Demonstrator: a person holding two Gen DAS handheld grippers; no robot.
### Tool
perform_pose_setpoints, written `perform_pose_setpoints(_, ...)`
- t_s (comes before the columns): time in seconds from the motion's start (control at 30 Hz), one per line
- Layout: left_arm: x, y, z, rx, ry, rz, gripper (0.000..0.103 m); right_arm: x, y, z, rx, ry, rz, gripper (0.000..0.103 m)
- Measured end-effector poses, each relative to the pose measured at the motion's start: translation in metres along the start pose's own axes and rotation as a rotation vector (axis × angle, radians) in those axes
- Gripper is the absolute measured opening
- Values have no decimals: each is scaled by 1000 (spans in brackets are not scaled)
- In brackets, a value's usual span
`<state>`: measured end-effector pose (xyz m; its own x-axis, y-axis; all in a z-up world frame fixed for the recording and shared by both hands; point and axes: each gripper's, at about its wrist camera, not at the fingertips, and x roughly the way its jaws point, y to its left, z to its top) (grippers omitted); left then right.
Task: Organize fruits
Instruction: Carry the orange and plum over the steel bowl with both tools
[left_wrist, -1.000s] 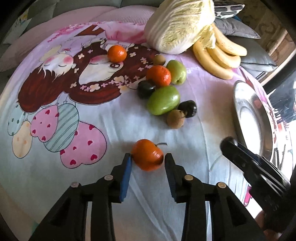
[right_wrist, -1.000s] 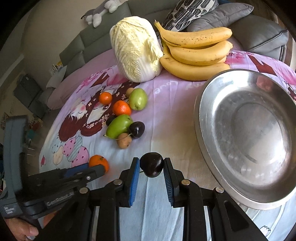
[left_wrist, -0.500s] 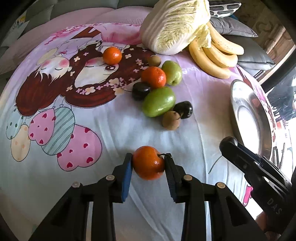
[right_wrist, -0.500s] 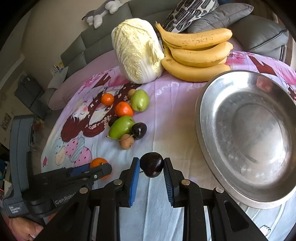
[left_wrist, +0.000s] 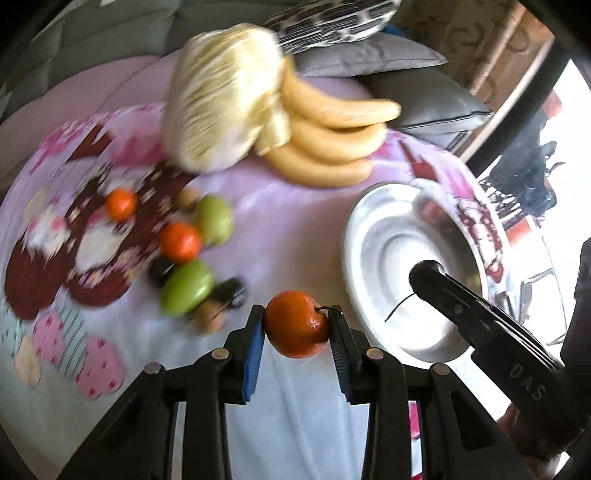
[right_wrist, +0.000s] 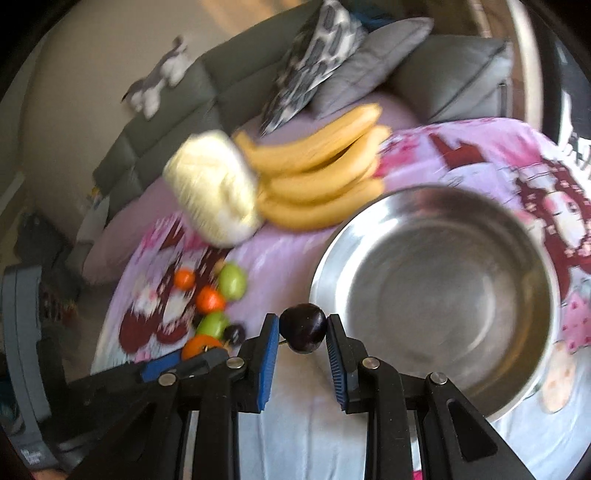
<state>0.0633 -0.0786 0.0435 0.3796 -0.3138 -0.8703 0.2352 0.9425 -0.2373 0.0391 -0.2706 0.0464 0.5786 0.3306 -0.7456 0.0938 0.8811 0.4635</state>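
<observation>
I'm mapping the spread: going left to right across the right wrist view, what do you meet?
Left gripper → cabbage → plum in the right gripper → steel bowl.

Both fisheye cameras sit just behind their own fingers, looking steeply down and forward over the printed bedsheet (left_wrist: 295, 229) toward the sofa. Both views share the steel basin (left_wrist: 373, 236) — at right in each — plus the bananas (right_wrist: 317, 173) and cabbage (right_wrist: 214, 188) beyond.
</observation>
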Motion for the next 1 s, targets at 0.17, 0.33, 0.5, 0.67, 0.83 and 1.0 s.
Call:
perform_pose_setpoints(0.17, 17, -36, 25, 46, -3, -47, 36, -4, -35, 25, 66, -44, -112, 29)
perform_pose_setpoints(0.33, 39, -62, 37, 94, 2, -62, 36, 7, -66, 44, 129, -51, -182, 28)
perform_pose_setpoints(0.5, 67, -84, 50, 158, 7, -59, 36, 18, -92, 55, 142, -72, -243, 29)
perform_pose_setpoints(0.67, 95, -95, 64, 190, 22, -50, 36, 24, -112, 51, 154, -59, -280, 29)
perform_pose_setpoints(0.83, 109, -104, 68, 206, 47, -39, 36, 33, -124, 47, 171, -28, -327, 29)
perform_pose_setpoints(1.0, 119, -106, 68, 205, 77, -35, 36, 35, -124, 46, 157, -14, -354, 29)
